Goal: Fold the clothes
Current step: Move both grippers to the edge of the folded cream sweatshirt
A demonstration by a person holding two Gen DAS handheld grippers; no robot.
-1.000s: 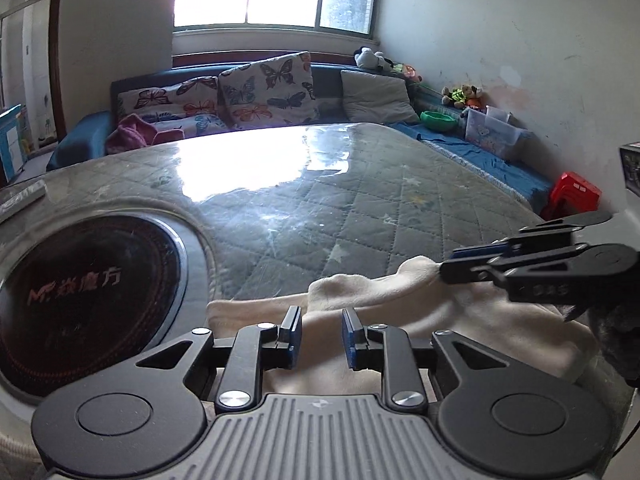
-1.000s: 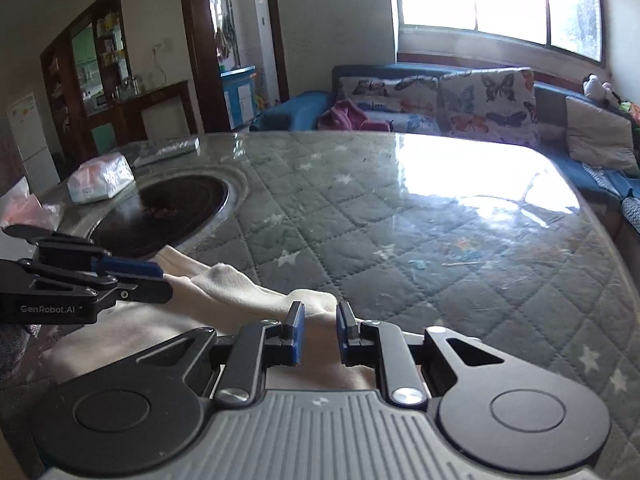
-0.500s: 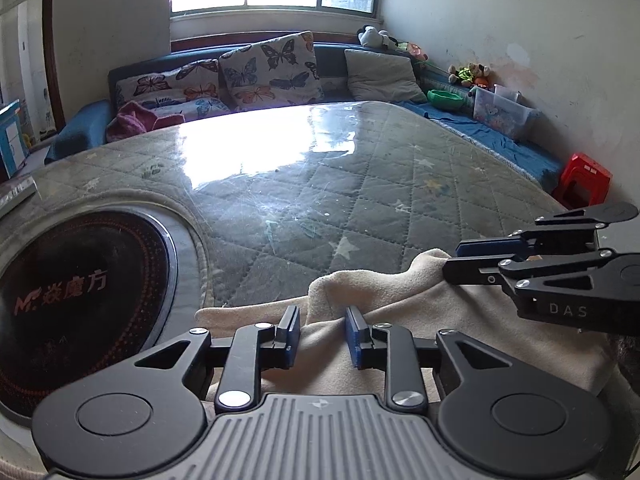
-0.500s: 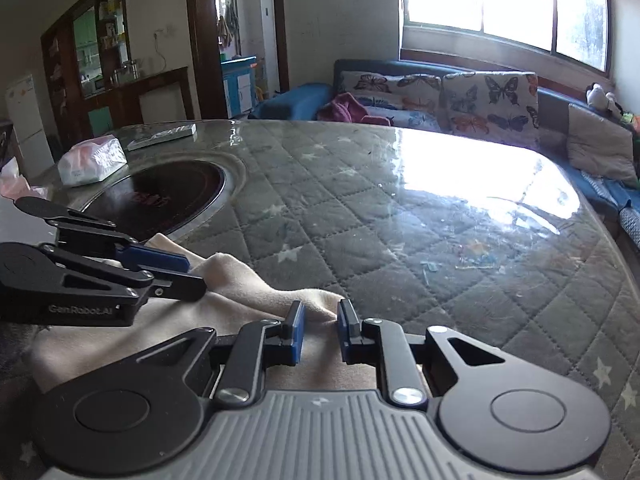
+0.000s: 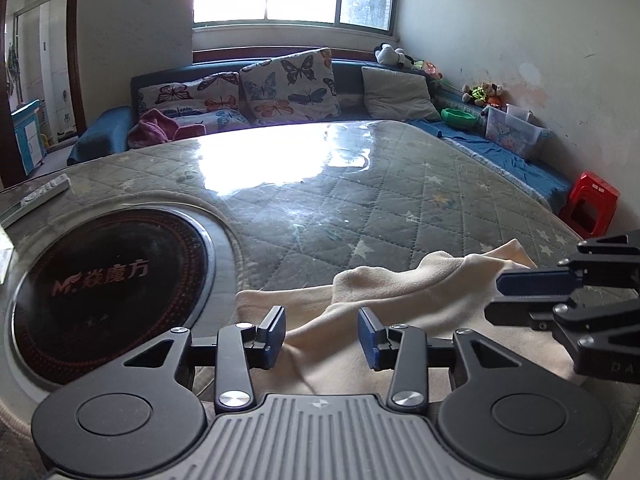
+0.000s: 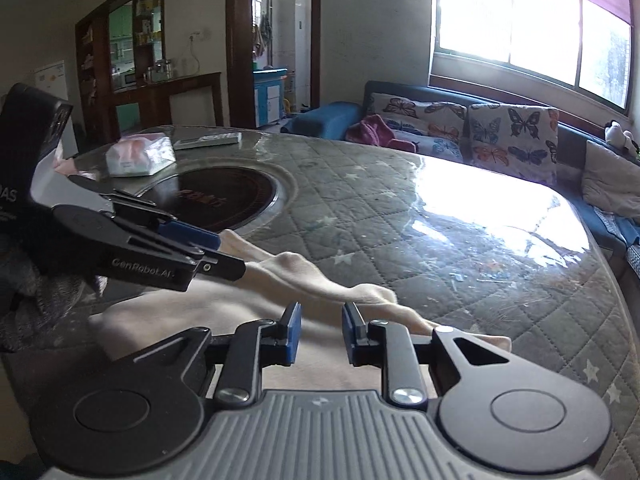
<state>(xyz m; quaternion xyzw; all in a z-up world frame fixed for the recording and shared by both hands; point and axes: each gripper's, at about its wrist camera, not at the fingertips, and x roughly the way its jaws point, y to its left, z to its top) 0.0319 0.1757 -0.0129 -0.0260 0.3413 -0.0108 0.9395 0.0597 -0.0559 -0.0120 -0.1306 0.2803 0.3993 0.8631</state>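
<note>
At the bottom centre of the left wrist view, the left claw point(image 5: 322, 334) stands with its blue pads spread fairly wide, holding nothing; a raised ridge of the cream-coloured soft fleece garment point(image 5: 400, 304) runs up between them, but neither pad seems to press on it. Low in the right wrist view, the right claw point(image 6: 319, 333) is parted rather less, and it too has hold of nothing that I can see, with the cloth lying under and just beyond its tips.

Outward from there, the garment lies bunched along the near edge of the round worktop with the grey quilted star-patterned cover under clear glass point(image 5: 360, 208), a rumpled fold standing up through its middle and one corner reaching toward the right of the frame. To the left of it in the left wrist view sits the black round induction hob set into the worktop point(image 5: 108, 292).

As for progress, I'd say the folding is barely begun or between steps: the cloth shows no tidy squared shape, its edges are uneven, and both claws look poised to take a fresh hold. Smoothing it flat and making the real folds all seem left to do.
</note>
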